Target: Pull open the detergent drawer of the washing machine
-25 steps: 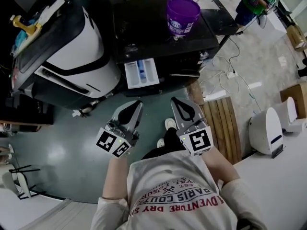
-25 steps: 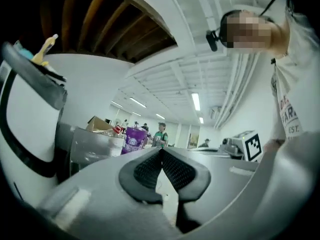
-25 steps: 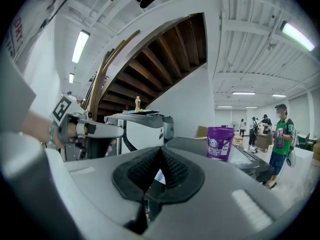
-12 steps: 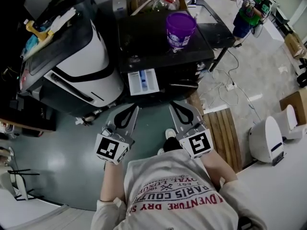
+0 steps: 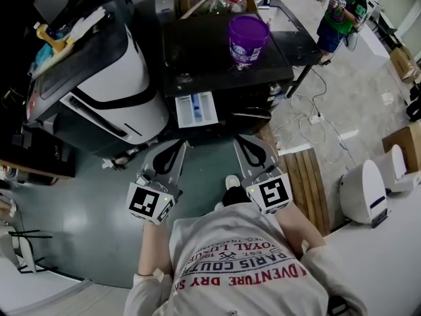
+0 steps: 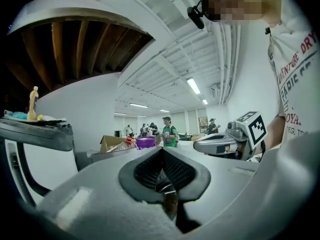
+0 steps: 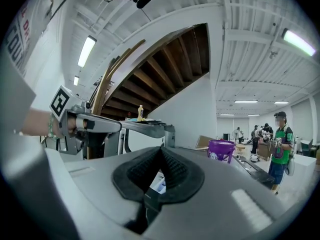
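Note:
The black washing machine (image 5: 217, 58) stands in the upper middle of the head view. Its white detergent drawer (image 5: 196, 108), with a blue compartment, sticks out of the front toward me. My left gripper (image 5: 176, 149) and right gripper (image 5: 246, 142) hover side by side just short of the drawer, touching neither it nor each other. Both are shut with nothing held. In the right gripper view the drawer (image 7: 159, 183) shows through the gap behind the shut jaws, and the left gripper (image 7: 95, 125) appears at the left. The left gripper view shows the right gripper (image 6: 216, 143) at the right.
A purple bucket (image 5: 248, 37) sits on top of the washer. A white and black appliance (image 5: 99, 78) stands to the left, with a yellow bottle (image 5: 49, 39) on it. A wooden pallet (image 5: 304, 176) and cables (image 5: 317, 104) lie at the right. A person in green (image 5: 342, 5) stands far off.
Both grippers have risen slightly, staying short of the drawer. The left one has rolled, so its marker cube now shows one face. The drawer stays pulled out.

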A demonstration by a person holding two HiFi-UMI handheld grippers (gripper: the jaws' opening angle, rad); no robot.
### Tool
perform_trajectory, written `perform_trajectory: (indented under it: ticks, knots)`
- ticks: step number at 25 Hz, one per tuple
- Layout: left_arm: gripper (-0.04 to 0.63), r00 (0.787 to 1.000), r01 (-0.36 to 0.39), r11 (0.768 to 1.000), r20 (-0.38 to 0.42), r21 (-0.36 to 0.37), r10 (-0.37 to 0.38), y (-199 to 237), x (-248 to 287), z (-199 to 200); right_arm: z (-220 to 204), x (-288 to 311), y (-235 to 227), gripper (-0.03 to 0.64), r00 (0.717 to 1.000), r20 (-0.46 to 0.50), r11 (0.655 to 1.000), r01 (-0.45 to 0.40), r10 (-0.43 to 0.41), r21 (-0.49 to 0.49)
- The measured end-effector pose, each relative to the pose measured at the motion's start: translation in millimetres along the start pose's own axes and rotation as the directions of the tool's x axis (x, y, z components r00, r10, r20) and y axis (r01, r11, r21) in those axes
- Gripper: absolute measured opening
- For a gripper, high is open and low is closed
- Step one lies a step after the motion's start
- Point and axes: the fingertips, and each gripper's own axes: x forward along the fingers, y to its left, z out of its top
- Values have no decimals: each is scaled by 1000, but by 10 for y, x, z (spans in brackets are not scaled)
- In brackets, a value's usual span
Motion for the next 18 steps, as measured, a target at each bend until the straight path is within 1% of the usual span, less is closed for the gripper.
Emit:
perform_trajectory:
  ticks: [7, 13, 18]
  knots:
    - [-9, 1000, -13, 1000, 14, -17, 14, 32, -20, 29, 10, 26, -10, 0, 1000, 5, 1000, 1, -2, 10]
    - [-9, 1000, -11, 1000, 5, -11, 11, 10, 0, 10, -20, 16, -44, 0, 1000, 1, 1000, 10, -10, 17]
    - [-9, 1000, -16, 1000, 7, -22, 16, 23, 1, 15, -18, 12, -62, 0, 1000, 1, 1000, 20, -20, 17]
